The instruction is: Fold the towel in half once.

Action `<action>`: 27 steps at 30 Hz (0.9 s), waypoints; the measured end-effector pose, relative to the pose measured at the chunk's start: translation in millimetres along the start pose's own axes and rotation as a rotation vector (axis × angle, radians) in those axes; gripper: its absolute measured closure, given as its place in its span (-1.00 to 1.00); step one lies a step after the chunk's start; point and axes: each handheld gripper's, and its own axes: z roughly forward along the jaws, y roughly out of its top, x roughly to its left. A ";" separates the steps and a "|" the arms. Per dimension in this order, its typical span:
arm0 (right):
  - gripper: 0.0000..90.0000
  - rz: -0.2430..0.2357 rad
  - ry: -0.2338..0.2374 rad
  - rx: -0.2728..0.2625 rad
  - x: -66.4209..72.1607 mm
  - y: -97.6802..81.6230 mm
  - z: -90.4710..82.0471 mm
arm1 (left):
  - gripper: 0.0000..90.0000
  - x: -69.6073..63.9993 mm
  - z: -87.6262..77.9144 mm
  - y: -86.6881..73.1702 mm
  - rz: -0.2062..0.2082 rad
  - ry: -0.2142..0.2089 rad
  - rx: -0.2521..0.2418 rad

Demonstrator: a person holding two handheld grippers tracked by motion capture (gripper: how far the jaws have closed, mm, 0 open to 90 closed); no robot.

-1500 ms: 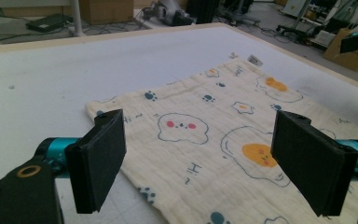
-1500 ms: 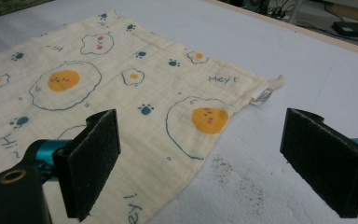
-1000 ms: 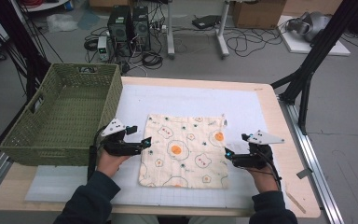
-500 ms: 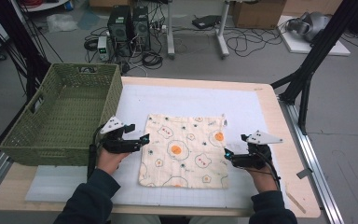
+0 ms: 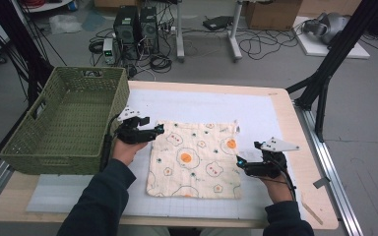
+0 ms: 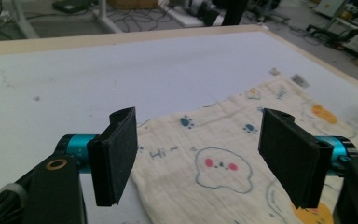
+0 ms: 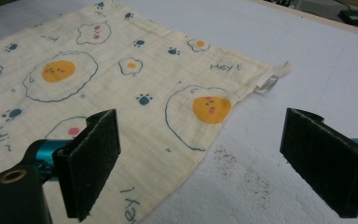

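Note:
A cream cloth (image 5: 197,160) printed with fried eggs and paw marks lies flat on the white mat (image 5: 202,105). My left gripper (image 5: 158,131) hovers at the cloth's far left corner. It is open, though its jaws have just been closing a little. In the left gripper view that corner of the cloth (image 6: 214,168) lies below the gap of the gripper (image 6: 198,140), and the pads are clear of it. My right gripper (image 5: 238,162) stands open at the cloth's right edge. In the right gripper view the cloth (image 7: 121,84) reaches under the left jaw of the gripper (image 7: 203,135), with nothing held.
A green woven basket (image 5: 54,160) stands at the table's left, close to my left hand. The wooden table edge (image 5: 307,162) runs along the right. Black frame legs (image 5: 325,83) rise beyond the far right corner. Cables and computer boxes lie on the floor behind.
My left gripper has moved away from the person and a little right, up to the cloth's far left corner. The right gripper and the cloth have stayed put.

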 end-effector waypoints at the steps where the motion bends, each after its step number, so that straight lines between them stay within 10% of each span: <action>1: -0.75 -0.001 0.001 -0.001 0.0 0.1 0.1 | -0.34 1.9 3.9 1.4 0.000 0.006 0.018; 27: -0.75 0.016 -0.002 0.009 -2.7 -0.8 2.8 | 0.07 23.9 65.6 -6.2 0.079 0.131 0.248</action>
